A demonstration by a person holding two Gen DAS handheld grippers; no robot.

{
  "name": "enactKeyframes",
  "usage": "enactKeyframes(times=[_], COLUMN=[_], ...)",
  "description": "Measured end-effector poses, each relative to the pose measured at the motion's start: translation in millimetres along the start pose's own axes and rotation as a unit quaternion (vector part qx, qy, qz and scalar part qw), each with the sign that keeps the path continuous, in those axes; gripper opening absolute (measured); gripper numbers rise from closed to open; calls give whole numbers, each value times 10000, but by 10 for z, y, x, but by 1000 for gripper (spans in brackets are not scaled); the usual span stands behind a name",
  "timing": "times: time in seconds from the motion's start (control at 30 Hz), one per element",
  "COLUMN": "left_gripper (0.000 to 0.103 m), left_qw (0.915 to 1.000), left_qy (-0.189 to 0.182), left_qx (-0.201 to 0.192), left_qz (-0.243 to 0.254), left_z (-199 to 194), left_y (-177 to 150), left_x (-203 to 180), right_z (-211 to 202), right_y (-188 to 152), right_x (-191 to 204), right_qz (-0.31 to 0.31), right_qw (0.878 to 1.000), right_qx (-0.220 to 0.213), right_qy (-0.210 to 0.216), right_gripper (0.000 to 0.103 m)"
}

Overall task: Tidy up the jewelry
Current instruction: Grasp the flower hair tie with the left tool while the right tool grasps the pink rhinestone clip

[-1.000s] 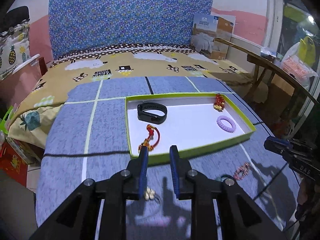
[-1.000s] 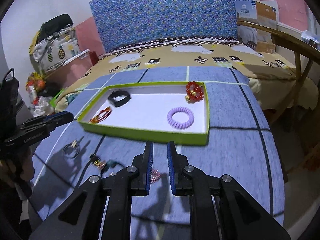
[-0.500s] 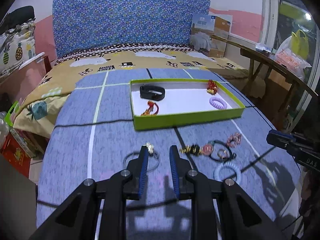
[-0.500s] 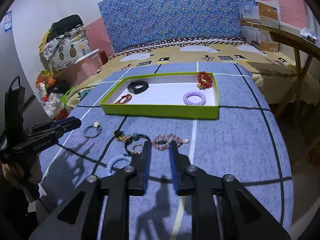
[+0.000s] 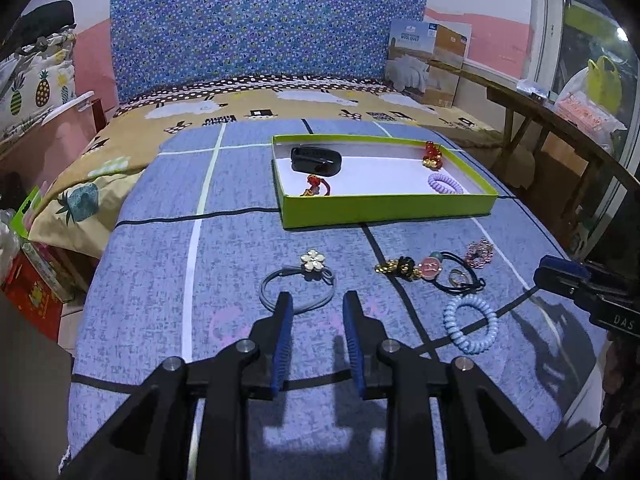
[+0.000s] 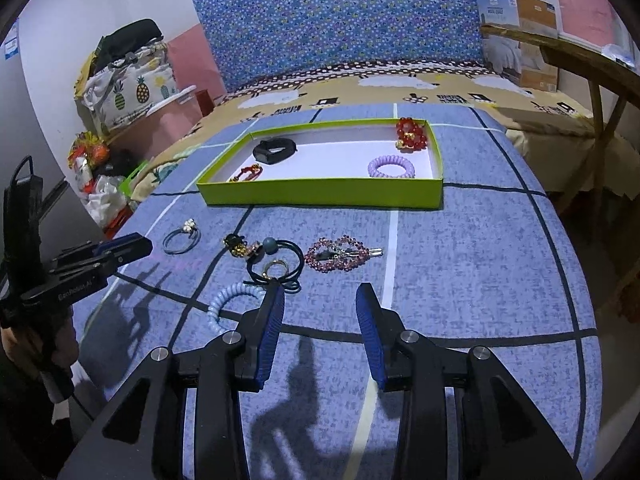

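A green tray [image 5: 384, 210] [image 6: 320, 197] on the blue table holds a black band [image 5: 316, 160], a red cord bracelet [image 5: 318, 186], a red bead bracelet [image 5: 433, 155] and a purple coil tie [image 5: 445, 183]. Loose in front of it lie a grey hair tie with a white flower [image 5: 298, 280] [image 6: 182, 236], a black charm tie [image 5: 434, 272] [image 6: 268, 260], a pink beaded clip [image 5: 479, 253] [image 6: 338, 258] and a blue coil tie [image 5: 472, 323] [image 6: 234, 300]. My left gripper [image 5: 316, 304] is open, just short of the flower tie. My right gripper [image 6: 320, 294] is open, just short of the pink clip.
A bed with a blue patterned headboard [image 5: 264, 40] stands behind the table. A cardboard box [image 5: 428, 64] and a wooden rail [image 5: 560, 120] are at the right. Bags and clutter [image 6: 116, 80] sit at the left, beyond the table edge.
Both grippers have drawn back from the tray towards the near side of the table and have opened wider. The loose jewelry has come into view in front of them.
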State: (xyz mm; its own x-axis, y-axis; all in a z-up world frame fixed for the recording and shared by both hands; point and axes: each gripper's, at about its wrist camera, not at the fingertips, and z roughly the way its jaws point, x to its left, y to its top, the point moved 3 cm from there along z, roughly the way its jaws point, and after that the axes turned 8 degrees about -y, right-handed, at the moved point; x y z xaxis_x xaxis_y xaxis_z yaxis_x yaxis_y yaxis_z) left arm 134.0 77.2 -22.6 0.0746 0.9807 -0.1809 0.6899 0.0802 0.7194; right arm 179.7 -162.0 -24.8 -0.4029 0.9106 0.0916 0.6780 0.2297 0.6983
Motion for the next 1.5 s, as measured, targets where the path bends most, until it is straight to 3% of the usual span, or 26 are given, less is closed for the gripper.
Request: enactKeyframes(times=[0.6,0.87,0.97,1.23,1.43,1.47,1.5], left_gripper=[32,31,25,20,20,20,19], left_qw=[9969,9971,9972,9973,9973,9973,9973], left_qy=[441,423,375,328,319,311,304], left_qx=[644,635,638,649,649,649,650], left_qz=[-35,33,58,113,115,115,119], left_z=[504,519,515,527,519,516,510], left_y=[114,126,122,133,128,124,122], left_x=[289,278,264,243,249,245,242], right_z=[355,527,629,693,656,645,640], right_y=[173,375,410,300,217,202,185], right_x=[-116,-116,-92,-7,15,18,26], right_qz=[-167,-895,-1254,-1871,-1865,-1852,-1840], right_qw=[9995,9959,9917,9796,9789,9793,9796], right_qx=[184,138,242,568,679,677,681], right_qy=[-188,18,117,454,485,466,432], right_gripper=[38,38,38,38,38,37,29])
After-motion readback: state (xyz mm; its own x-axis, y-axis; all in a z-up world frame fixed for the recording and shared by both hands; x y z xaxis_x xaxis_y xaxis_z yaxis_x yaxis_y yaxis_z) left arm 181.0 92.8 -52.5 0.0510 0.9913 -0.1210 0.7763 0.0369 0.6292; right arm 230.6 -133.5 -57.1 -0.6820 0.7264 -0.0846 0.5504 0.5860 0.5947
